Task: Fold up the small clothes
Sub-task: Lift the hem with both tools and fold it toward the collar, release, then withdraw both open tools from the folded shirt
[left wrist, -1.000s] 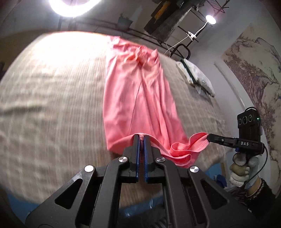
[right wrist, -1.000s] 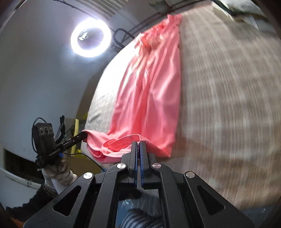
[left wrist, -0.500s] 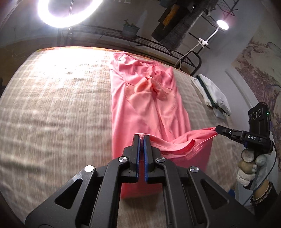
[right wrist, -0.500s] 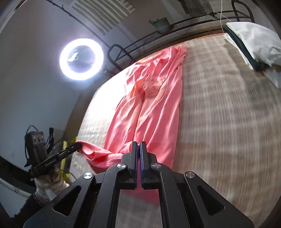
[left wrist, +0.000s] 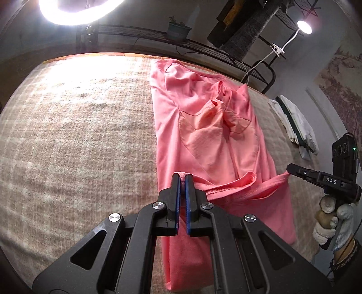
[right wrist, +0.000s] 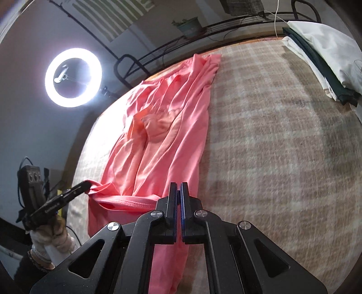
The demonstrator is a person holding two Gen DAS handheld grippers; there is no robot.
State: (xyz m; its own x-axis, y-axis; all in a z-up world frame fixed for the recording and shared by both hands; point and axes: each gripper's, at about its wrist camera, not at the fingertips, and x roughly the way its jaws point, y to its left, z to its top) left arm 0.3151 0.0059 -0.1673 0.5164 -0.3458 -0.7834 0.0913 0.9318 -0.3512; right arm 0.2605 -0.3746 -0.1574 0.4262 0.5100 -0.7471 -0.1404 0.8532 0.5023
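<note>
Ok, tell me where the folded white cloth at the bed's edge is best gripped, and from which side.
Grip the folded white cloth at its layered near edge, by the dark stripe, coming low across the blanket. That edge shows stacked layers, so one pinch probably catches them all.

Each wrist view looks forward along its own fingers, close above the checked blanket, toward its far edge. Both share the pink garment, ring light, and each other's gripper.

A coral-pink garment lies on a beige-and-white checked blanket, beside white and dark-green folded cloths.
</note>
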